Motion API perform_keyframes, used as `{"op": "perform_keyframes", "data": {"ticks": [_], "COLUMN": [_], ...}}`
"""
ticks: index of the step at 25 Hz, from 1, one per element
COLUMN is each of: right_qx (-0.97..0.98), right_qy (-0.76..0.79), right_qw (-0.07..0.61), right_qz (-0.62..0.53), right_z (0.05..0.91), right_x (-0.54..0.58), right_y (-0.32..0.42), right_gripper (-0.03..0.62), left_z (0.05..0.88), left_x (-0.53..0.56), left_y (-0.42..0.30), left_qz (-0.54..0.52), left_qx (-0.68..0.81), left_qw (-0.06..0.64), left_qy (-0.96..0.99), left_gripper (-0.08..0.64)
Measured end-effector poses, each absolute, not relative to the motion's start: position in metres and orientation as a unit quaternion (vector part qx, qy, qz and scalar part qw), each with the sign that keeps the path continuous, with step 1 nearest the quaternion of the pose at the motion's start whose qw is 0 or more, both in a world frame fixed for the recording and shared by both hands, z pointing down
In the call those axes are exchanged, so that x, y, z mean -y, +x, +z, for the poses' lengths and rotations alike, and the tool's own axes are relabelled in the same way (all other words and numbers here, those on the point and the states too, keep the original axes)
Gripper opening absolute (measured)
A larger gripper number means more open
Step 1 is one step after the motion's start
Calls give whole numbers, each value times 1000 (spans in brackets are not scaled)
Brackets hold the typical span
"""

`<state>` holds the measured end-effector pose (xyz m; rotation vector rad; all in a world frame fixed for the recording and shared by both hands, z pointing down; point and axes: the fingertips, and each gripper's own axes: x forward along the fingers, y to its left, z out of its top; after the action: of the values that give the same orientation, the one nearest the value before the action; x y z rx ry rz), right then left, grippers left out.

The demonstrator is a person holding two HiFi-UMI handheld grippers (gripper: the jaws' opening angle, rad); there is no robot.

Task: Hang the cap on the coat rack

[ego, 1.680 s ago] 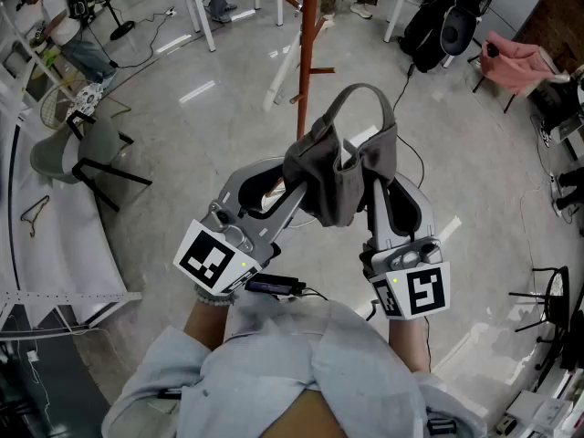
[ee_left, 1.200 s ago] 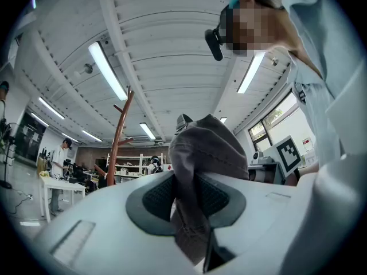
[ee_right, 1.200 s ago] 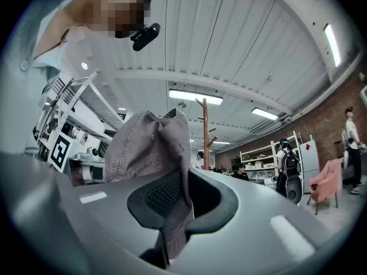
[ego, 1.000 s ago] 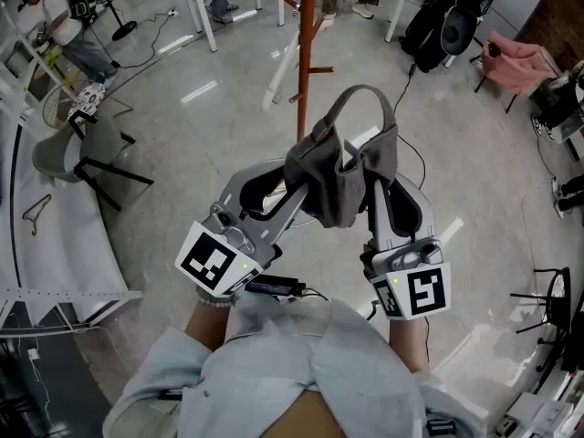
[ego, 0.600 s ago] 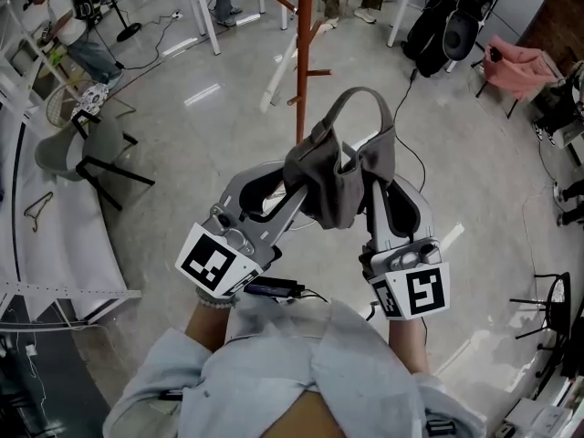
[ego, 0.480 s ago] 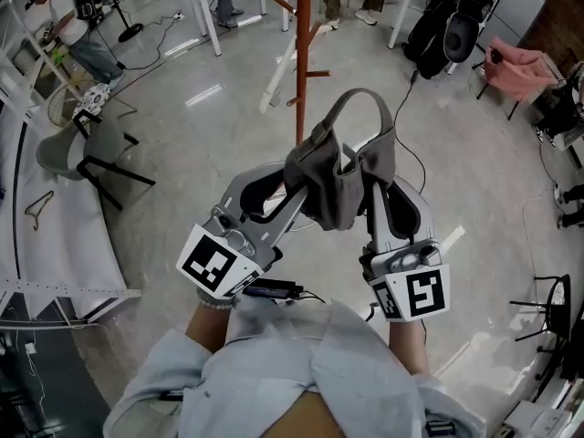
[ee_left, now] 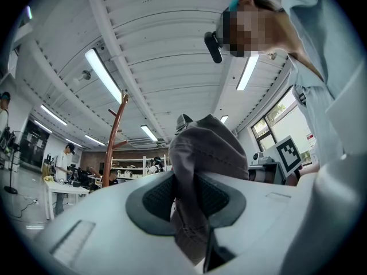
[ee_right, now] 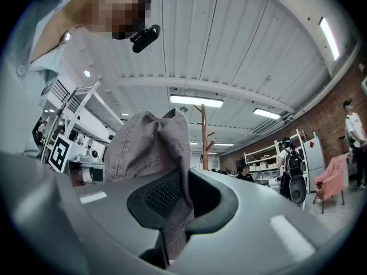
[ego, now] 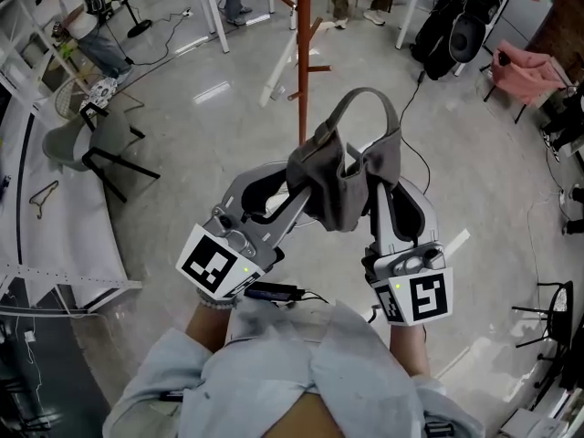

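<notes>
Left gripper view: the left gripper has its jaws closed on a fold of the grey cap. The cloth is pinched between the dark pads and bulges up above them. In the right gripper view, the right gripper clamps another edge of the cap in the same way, with fabric running down through the narrow gap between its pads.

In the head view, both grippers are raised side by side in front of the person. The cap is bunched between their tips, with a loop of it arched over the top. It hangs in the air, touching only the jaws.

The brown coat rack stands on the grey floor beyond the cap. The rack seems apart from the cap, though the steep angle makes the gap hard to judge. A chair stands well off to the left.
</notes>
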<state>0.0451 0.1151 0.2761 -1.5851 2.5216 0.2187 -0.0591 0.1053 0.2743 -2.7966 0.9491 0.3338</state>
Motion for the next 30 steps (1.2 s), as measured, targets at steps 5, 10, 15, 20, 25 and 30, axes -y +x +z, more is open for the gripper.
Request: {"op": "perform_keyframes", "data": {"ticks": [5, 10, 15, 20, 25, 30], "right_qx": [-842, -840, -839, -840, -841, -837], "right_qy": [-530, -533, -534, -532, -532, -537], "right_qw": [79, 79, 76, 75, 69, 72], "right_qz": [69, 69, 68, 73, 73, 76], "right_z": [284, 284, 286, 287, 288, 281], "right_x": [-118, -115, -107, -90, -62, -28], "right_y": [46, 50, 51, 54, 60, 69], "right_gripper": [43, 43, 43, 43, 43, 43], "left_z": [279, 280, 281, 282, 282, 278], "left_x": [-109, -107, -97, -80, -53, -19], "left_y": [-57, -53, -52, -48, -43, -33], "left_qz": [107, 107, 107, 112, 111, 111], "left_qx": [-319, -317, -315, -316, -317, -313], "left_qw": [88, 90, 91, 92, 87, 87], "left_qy": [-938, -938, -939, -938, -938, -939], "left_gripper": [91, 91, 91, 91, 91, 91]}}
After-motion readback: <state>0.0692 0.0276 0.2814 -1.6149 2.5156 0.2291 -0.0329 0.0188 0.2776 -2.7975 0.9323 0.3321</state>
